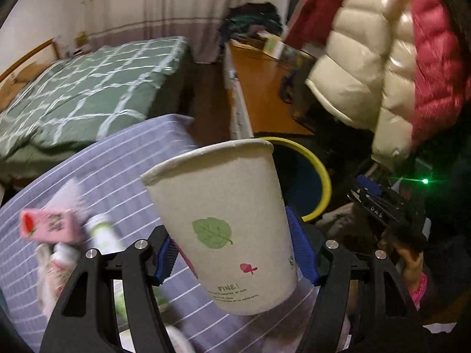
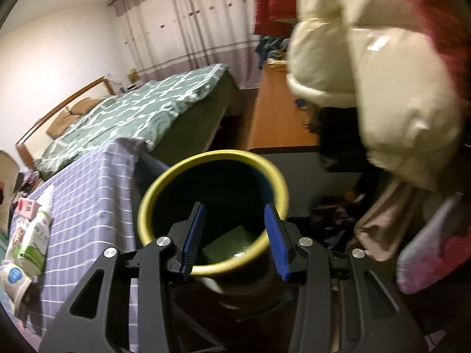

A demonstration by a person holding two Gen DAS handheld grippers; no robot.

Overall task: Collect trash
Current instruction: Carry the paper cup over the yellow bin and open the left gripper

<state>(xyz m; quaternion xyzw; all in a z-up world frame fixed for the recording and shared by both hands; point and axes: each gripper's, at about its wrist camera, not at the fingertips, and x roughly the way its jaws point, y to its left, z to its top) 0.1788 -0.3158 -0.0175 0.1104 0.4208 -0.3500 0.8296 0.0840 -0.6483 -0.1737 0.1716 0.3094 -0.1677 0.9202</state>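
On the striped tablecloth (image 1: 97,170) more litter waits. Our left gripper (image 1: 232,253) clamps the paper cup (image 1: 220,220); next we carry it over the yellow-rimmed bin (image 2: 212,206), where our right gripper (image 2: 234,235) hangs empty, jaws apart

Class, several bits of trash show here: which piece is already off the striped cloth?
The paper cup with the green leaf, clamped in the left hand-held gripper; the pink carton lies on the cloth.

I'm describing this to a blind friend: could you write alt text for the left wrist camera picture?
A white paper cup with a green leaf print is gripped between the blue pads of the left gripper, above a purple striped cloth. Just beyond it is a dark bin with a yellow rim. Blurred cartons and bottles lie on the cloth at left, with a green-quilted bed behind.
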